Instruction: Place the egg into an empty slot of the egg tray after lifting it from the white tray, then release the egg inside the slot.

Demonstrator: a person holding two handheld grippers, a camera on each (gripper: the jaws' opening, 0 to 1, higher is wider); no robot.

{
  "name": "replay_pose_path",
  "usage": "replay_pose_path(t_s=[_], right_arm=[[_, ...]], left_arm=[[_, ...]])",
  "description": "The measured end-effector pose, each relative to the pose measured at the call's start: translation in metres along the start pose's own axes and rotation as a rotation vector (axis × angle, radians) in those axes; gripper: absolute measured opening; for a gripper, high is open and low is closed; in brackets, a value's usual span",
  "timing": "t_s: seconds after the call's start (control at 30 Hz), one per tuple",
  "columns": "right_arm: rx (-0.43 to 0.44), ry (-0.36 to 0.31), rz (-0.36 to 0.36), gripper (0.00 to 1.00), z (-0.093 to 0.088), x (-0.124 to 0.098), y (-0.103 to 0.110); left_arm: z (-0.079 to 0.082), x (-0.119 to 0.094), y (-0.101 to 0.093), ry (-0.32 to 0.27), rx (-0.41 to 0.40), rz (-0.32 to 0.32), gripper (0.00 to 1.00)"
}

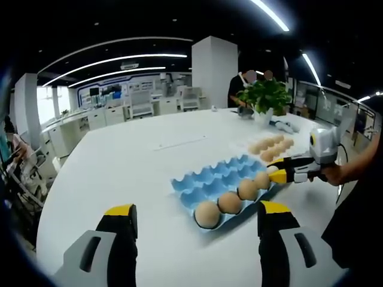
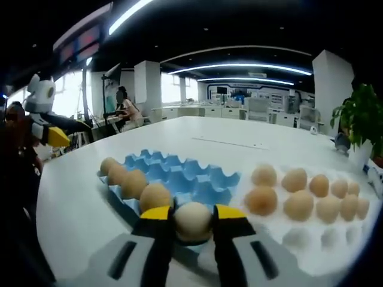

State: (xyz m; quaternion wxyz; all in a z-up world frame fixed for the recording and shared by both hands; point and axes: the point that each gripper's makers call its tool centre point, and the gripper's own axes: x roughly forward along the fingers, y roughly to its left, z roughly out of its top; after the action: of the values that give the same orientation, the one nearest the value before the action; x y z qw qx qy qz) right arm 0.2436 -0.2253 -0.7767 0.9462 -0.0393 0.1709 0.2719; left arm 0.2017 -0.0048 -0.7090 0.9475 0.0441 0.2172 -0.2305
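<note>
Four eggs already seated along the near edge of the blue egg tray (image 2: 179, 176) on the white desk (image 2: 90, 203). Right hand-held gripper (image 2: 193, 222) clamped on a fifth, pale egg (image 2: 192, 221), at the tray's near corner slot (touching the slot or not, cannot tell). Beside it, white tray (image 2: 311, 239) with more brown eggs. Left hand-held gripper (image 1: 194, 216) spread wide, holding nothing, short of the egg tray.

Blue egg tray (image 2: 179, 176), tan eggs (image 2: 281, 194) — yellow-tipped grey right gripper (image 2: 192, 222).
</note>
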Motion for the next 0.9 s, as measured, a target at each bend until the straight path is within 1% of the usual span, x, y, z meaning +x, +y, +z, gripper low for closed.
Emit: replay_pose_path(t_s=[0.43, 0.5, 0.53, 0.57, 0.77, 0.9], right_arm=[[-0.004, 0.001, -0.016, 0.27, -0.001, -0.002, 0.0], [-0.029, 0.003, -0.028, 0.27, -0.001, -0.004, 0.0], [-0.081, -0.004, -0.029, 0.27, 0.001, -0.005, 0.0], [-0.089, -0.006, -0.031, 0.26, 0.001, -0.005, 0.001], [-0.091, -0.003, -0.029, 0.26, -0.001, -0.007, 0.0], [-0.077, -0.001, -0.029, 0.27, 0.0, -0.01, 0.0]], left_arm=[[0.002, 0.001, -0.003, -0.003, 0.006, -0.009, 0.83], [0.002, 0.001, -0.003, -0.002, 0.009, -0.01, 0.82], [0.002, 0.001, -0.004, 0.0, 0.012, -0.01, 0.82], [0.001, 0.001, -0.004, 0.0, 0.012, -0.01, 0.82], [0.0, 0.0, -0.003, 0.001, 0.006, -0.008, 0.82], [0.001, 0.001, -0.003, -0.002, 0.009, -0.008, 0.82]])
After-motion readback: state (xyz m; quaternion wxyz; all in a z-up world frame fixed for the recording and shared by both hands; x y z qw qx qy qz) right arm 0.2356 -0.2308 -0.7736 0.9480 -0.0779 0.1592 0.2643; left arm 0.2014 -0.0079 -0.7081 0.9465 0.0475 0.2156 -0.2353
